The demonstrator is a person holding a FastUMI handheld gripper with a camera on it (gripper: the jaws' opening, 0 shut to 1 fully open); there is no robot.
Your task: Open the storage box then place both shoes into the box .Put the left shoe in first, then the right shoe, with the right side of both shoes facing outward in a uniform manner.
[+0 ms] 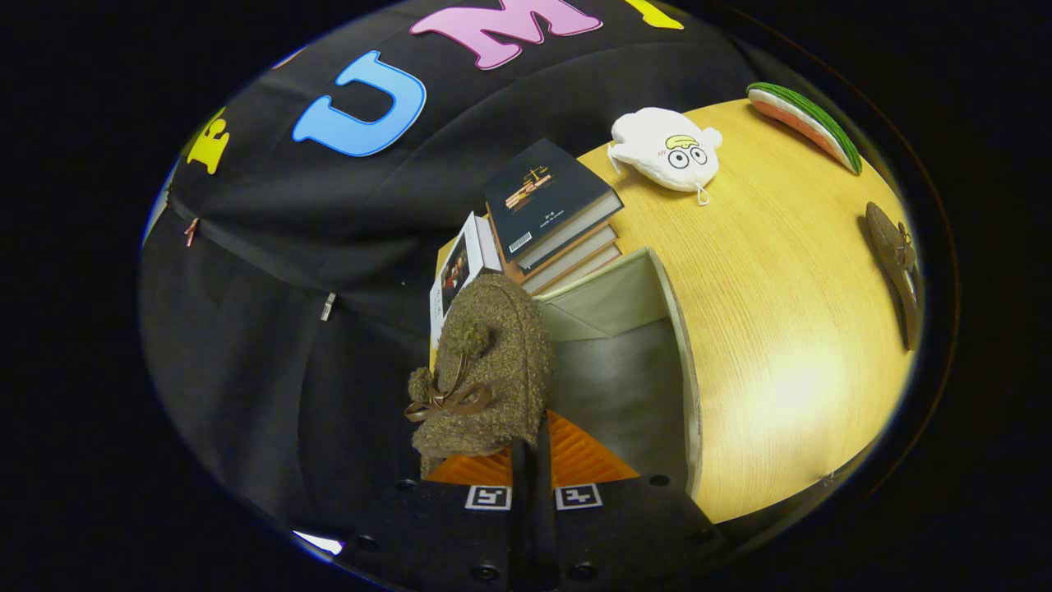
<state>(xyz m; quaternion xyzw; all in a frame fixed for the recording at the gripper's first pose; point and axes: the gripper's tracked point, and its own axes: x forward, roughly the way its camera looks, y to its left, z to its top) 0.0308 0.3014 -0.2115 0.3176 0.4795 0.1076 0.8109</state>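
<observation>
gripper (pixel 532 448) fingers drawn close together, only a thin dark slit between them, pinching the rear edge of a fuzzy brown shoe (pixel 485 374). shoe hangs just ahead of the fingers, tilted, its brown ribbon bow (pixel 444 401) and pompom facing the view. it sits over the near-left side of the open box (pixel 649 362), grey inside with pale walls; whether the shoe touches the box floor i cannot tell. box stands on a light wooden table (pixel 789 329). beyond the box, touching or just beside its far wall, a stack of books (pixel 555 218), dark cover on top, with one more book (pixel 460 271) leaning upright against the stack's left side. second shoe (pixel 896 263) lies on the table well apart from the box, far off to the right near the table edge, seen side-on and dark. beyond the books, a white plush toy (pixel 667 148) with cartoon eyes lies on the table. a watermelon-slice toy (pixel 809 123), green rind and red flesh, lies at the table's far right edge. black cloth wall (pixel 271 271) behind and to the left of everything.
</observation>
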